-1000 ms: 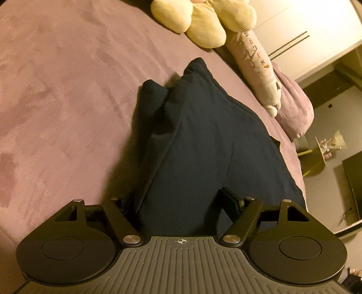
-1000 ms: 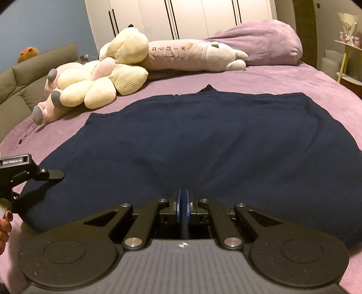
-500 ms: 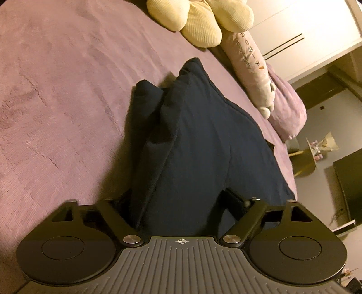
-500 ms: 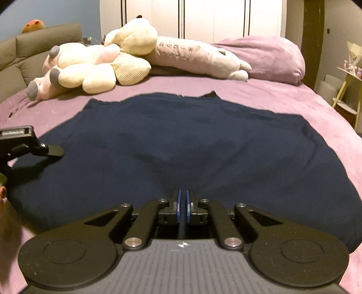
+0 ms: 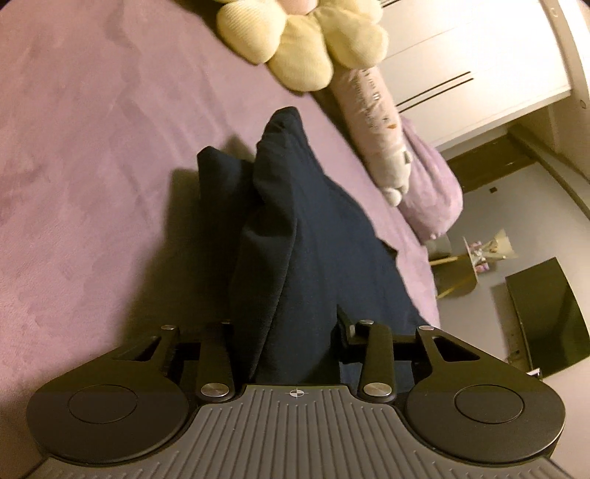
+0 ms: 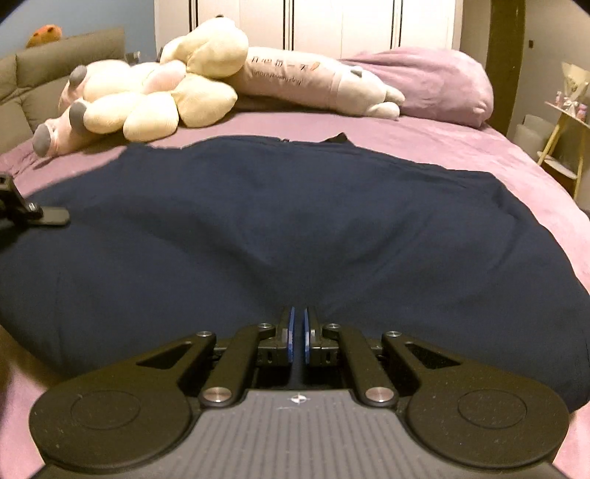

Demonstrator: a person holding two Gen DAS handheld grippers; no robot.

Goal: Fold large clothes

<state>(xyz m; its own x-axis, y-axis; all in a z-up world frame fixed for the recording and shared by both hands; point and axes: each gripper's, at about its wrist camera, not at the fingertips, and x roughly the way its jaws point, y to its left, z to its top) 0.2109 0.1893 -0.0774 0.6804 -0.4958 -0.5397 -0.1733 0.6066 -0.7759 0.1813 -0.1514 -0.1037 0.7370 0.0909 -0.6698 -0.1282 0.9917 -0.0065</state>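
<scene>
Garment (image 6: 295, 221): dark navy, plain.
Bed cover (image 5: 92, 147): mauve purple, faintly mottled nap.
Flower plush (image 6: 166, 107): cream-yellow ribbed petals, pink centre.
Pink plush (image 6: 73, 121): pale pink with grey feet.
Long plush (image 6: 313, 81): pale pink with dark lettering, white end.
Pillow (image 6: 435, 84): purple.
Right gripper (image 6: 297, 339): black body, blue pads.
Left gripper (image 5: 287, 331): black, grey ribbed body.
Wardrobe (image 6: 332, 22): white.

A cream plush toy (image 6: 173, 99) lies at the far left corner of the purple bed (image 6: 461, 147), touching a long pink plush pillow (image 6: 317, 83) along the far edge. A purple pillow (image 6: 435, 84) sits at the far right corner. White wardrobe doors (image 6: 368, 25) stand behind.
</scene>
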